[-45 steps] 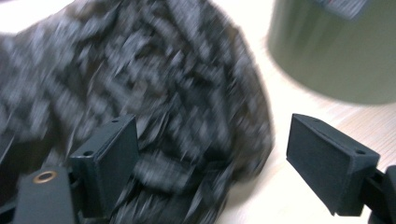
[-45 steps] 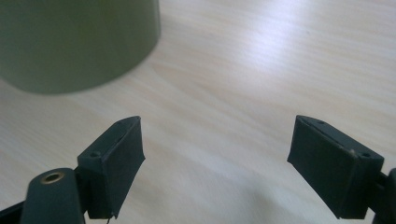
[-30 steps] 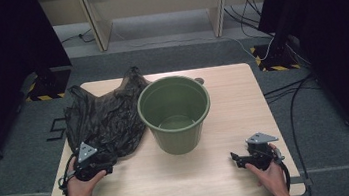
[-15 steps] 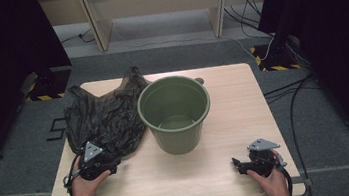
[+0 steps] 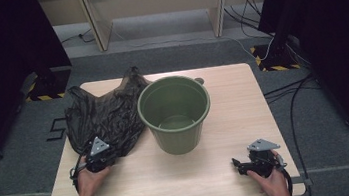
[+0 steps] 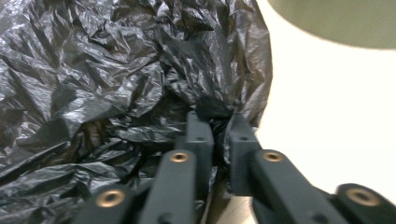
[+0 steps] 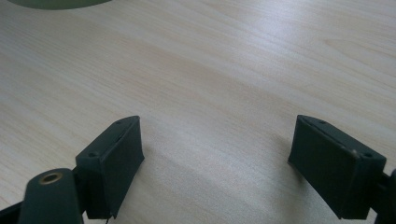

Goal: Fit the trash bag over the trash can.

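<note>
Pale wood tabletop (image 5: 212,174), dark room behind. My left gripper (image 6: 219,116) has just been closing and now pinches the near edge of the black plastic bag (image 5: 104,119), probably only a thin fold. Bag lies touching the green bucket (image 5: 174,110). Right gripper (image 7: 217,154) rests wide apart, holding nothing. Bucket crowds any lift rightward.

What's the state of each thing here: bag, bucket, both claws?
Black plastic bag: crumpled, lying flat on the table, near edge pinched.
Green bucket: upright, nothing inside, touching the bag's edge.
Left claw: jaws have just been closing, now shut on a fold of the bag.
Right claw: open, nothing between its jaws, low over bare table.
</note>
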Motion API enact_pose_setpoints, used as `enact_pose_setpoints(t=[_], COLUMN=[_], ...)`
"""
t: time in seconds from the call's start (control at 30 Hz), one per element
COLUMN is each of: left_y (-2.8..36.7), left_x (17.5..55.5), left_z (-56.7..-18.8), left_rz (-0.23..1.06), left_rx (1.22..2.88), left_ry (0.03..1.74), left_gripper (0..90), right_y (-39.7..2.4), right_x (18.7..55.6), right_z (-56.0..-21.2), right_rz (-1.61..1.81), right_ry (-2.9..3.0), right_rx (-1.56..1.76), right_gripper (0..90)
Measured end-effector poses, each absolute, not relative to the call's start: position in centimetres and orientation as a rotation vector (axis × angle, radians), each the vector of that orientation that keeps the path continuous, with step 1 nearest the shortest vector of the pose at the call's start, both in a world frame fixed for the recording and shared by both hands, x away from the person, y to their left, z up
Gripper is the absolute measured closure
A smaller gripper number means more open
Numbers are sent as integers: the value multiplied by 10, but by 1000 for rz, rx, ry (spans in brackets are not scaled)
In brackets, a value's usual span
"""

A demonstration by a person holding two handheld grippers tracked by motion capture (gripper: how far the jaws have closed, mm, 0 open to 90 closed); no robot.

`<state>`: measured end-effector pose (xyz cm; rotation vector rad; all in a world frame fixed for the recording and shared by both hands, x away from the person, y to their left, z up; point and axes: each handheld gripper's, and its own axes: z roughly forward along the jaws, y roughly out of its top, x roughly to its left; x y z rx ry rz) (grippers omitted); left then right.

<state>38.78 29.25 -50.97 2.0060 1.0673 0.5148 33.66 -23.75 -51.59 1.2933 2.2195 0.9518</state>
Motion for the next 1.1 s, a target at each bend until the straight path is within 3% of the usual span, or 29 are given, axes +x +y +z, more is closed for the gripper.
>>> enact_pose_setpoints(t=[0.23,0.53,0.87,1.1], left_y=[301,304,242,171], left_x=[399,421,437,435], left_z=[-478,-405,-325,-301], left_rz=[516,567,588,547], left_rx=[1891,1763,1769,1847], left_ry=[1071,1016,808,631], left_gripper=[866,873,874,874], right_y=[-242,-245,-249,-257], right_x=[338,342,345,347], right_z=[-515,-515,-514,-500], right_rz=[975,982,998,1055], right_ry=[2230,2216,2211,2155], right_rx=[1286,1313,1347,1356], right_gripper=[185,189,196,211])
